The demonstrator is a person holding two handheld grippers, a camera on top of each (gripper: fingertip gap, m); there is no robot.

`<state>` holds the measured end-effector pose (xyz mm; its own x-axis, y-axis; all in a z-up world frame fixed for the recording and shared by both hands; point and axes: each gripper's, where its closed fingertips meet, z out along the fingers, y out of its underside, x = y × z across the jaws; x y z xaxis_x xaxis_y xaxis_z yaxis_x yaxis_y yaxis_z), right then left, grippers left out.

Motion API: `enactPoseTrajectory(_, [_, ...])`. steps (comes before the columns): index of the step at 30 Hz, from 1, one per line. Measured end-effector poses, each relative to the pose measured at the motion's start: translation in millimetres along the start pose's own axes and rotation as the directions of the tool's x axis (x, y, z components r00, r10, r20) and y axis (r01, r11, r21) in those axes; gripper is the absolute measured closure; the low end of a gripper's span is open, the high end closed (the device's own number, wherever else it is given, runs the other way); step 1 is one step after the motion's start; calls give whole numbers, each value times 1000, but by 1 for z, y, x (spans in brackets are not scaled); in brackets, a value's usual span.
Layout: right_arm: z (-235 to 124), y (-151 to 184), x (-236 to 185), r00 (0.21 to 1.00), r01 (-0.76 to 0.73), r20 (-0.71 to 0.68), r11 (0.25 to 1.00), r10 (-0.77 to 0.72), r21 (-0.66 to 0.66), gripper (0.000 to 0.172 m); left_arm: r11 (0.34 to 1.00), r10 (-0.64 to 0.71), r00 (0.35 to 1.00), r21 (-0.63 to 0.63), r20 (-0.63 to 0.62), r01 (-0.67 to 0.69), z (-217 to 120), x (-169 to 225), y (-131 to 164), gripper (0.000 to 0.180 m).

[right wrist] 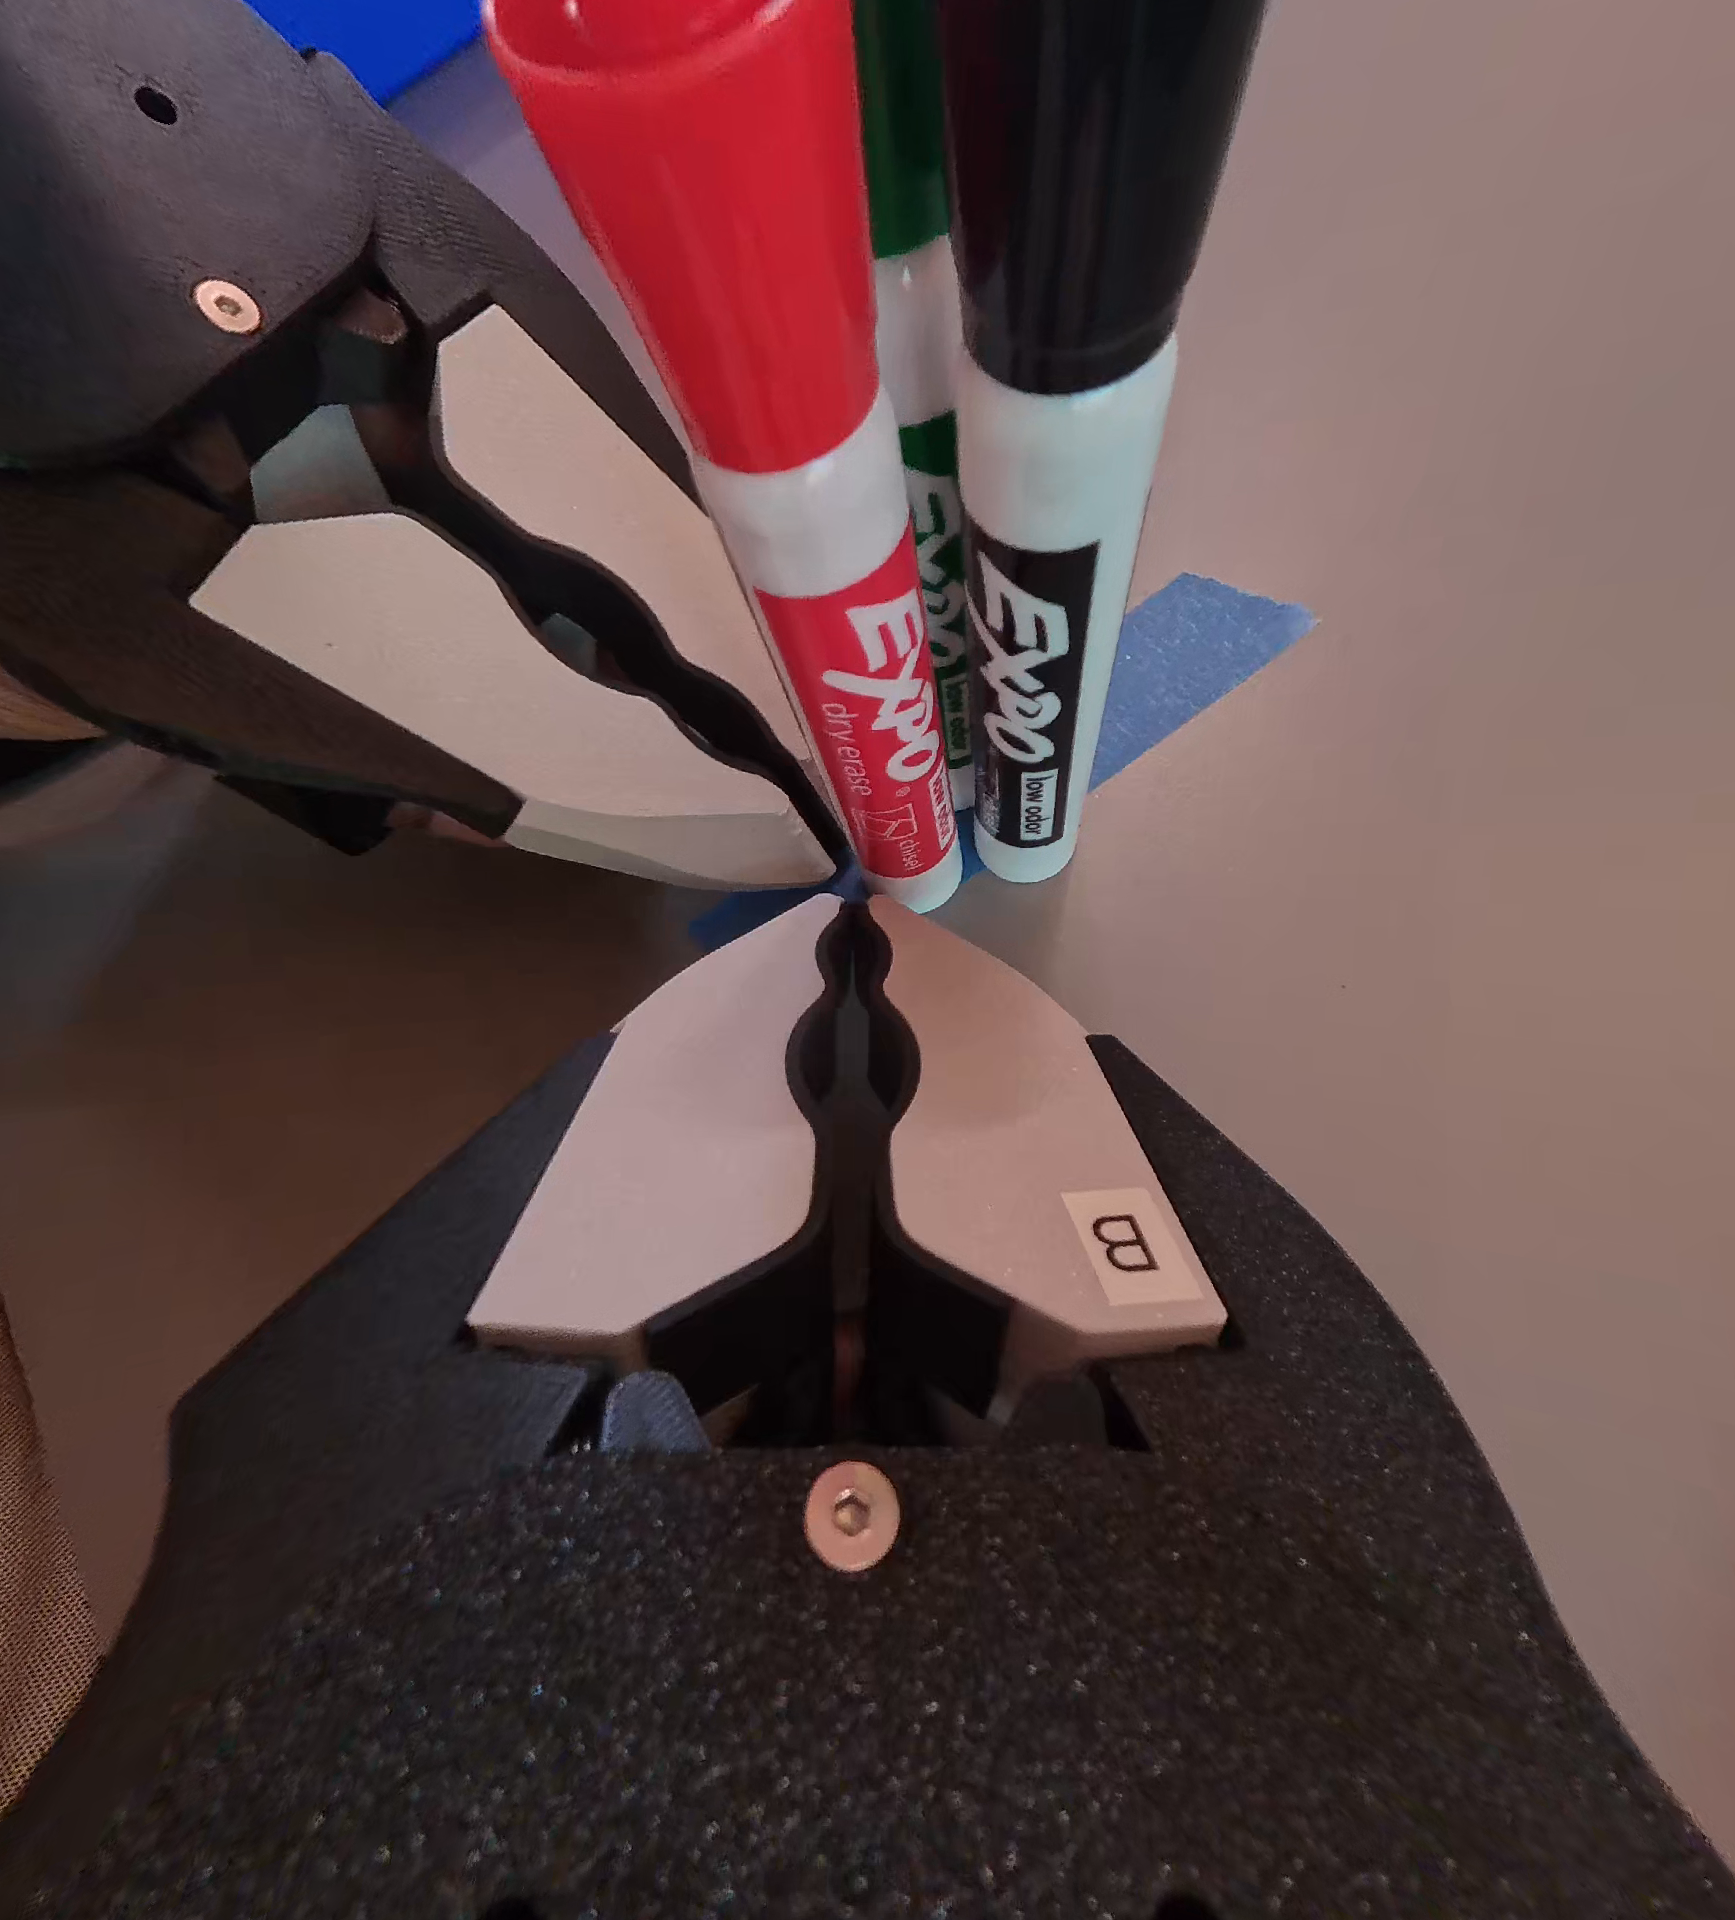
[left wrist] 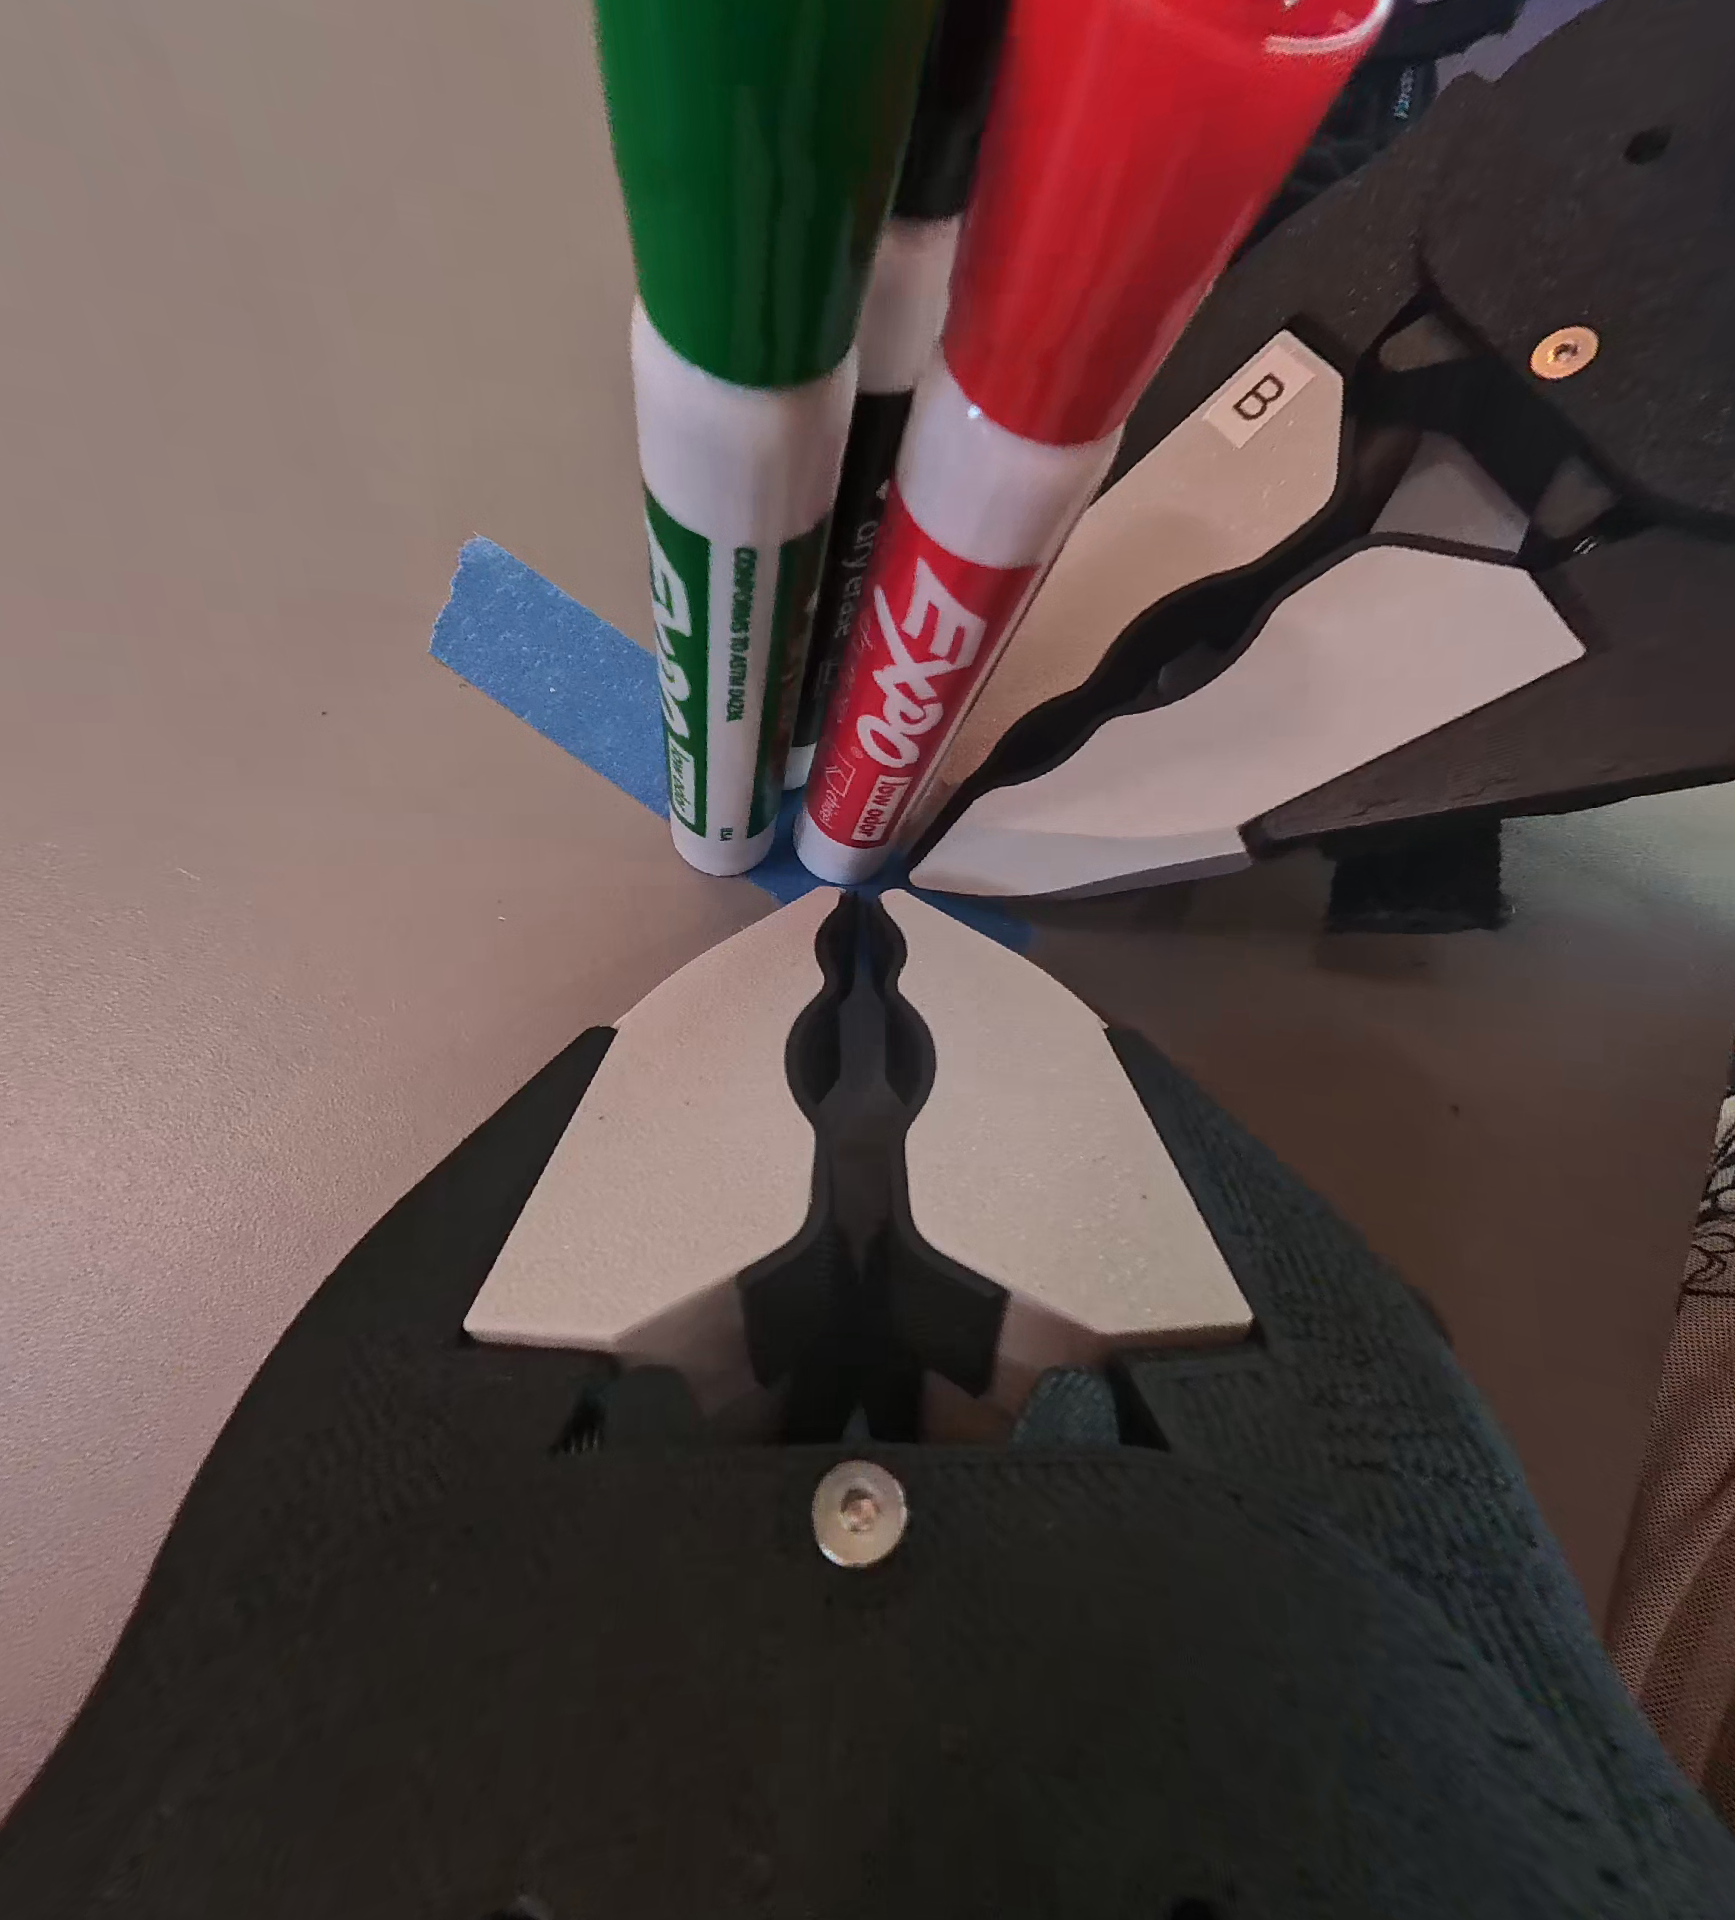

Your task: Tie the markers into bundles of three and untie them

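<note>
red marker [left wrist: 946, 675]: is carrying a red printed band on its white barrel, with white brand lettering running lengthwise and smaller lines under it; wording not being repeated here.
green marker [left wrist: 728, 675]: is showing the same layout in green, partly blurred, with small print along one edge.
black marker [right wrist: 1039, 675]: is showing a black band with white lettering and a small boxed line near the base.
sticker [right wrist: 1128, 1244]: white rectangle, is sitting on the pale finger plate of the right gripper [right wrist: 858, 906] and bearing a single black character.
</note>
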<state>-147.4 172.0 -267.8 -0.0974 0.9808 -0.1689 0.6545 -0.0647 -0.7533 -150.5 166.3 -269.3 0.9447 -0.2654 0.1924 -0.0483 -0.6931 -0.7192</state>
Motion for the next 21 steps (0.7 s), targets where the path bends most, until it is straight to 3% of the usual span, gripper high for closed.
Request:
enactPoseTrajectory(18, [-2, 0, -2, 1000, -12, 27, 1000, 11, 5, 171, 1000, -18, 1000, -1, -5, 18, -1, 1, 1, 178])
enactPoseTrajectory(21, [-15, -3, -10, 996, -18, 85, 998, 13, 66, 161, 999, -52, 998, 12, -30, 52, -11, 9, 2, 169])
